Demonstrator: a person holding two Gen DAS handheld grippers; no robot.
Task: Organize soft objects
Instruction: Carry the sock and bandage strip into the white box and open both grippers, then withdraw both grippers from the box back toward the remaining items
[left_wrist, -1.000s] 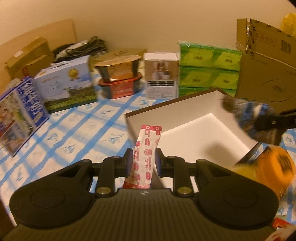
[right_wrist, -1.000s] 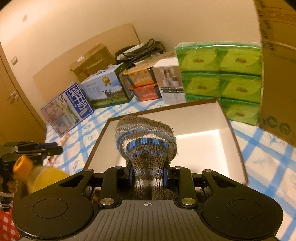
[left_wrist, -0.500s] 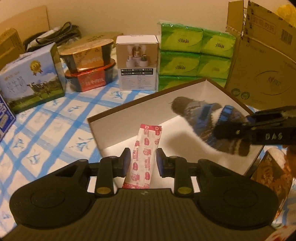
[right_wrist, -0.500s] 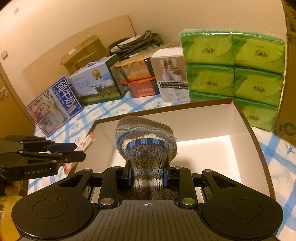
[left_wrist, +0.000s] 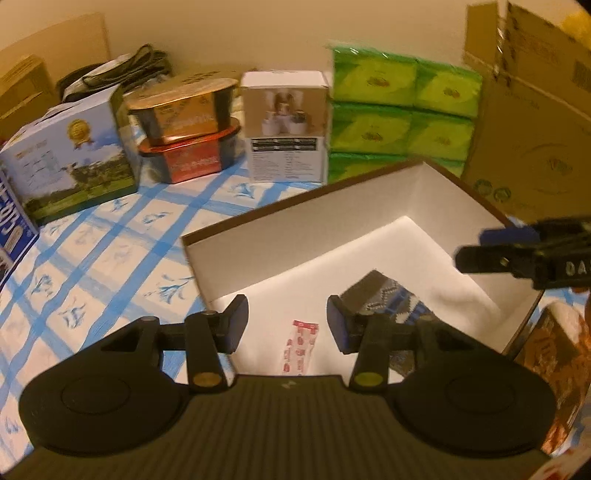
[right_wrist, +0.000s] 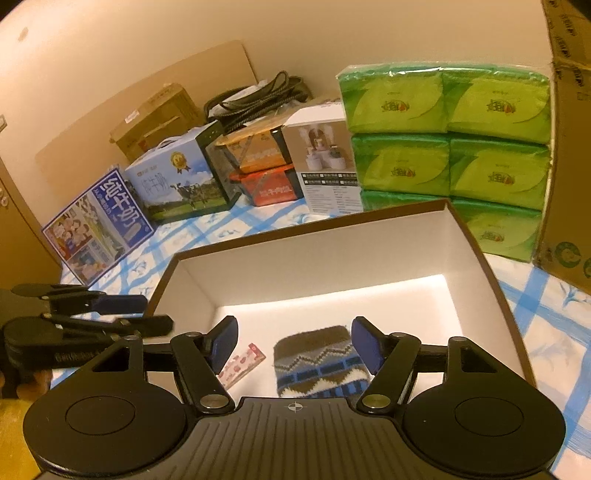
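So, both tools over the white-lined box (right_wrist: 476, 243) on the blue-checked tabletop (left_wrist: 110, 236). Left tool (left_wrist: 287, 325) opening, nothing gripped, red-and-white packet (left_wrist: 300, 347) lying flat on the box floor below the gap. Right tool (right_wrist: 293, 343) opening too, empty, knitted sock (right_wrist: 317, 360) resting on the box floor just right of the packet. Green tissue packs (right_wrist: 447, 147) stacked beyond the far wall.

The left matte-black plastic tongs (left_wrist: 287, 320) have blue pads (left_wrist: 240, 322), brass-coloured pivot screws, round side discs and a ribbed grey body. The right matte-black plastic tongs (right_wrist: 293, 345) match, with white lettering along one arm.
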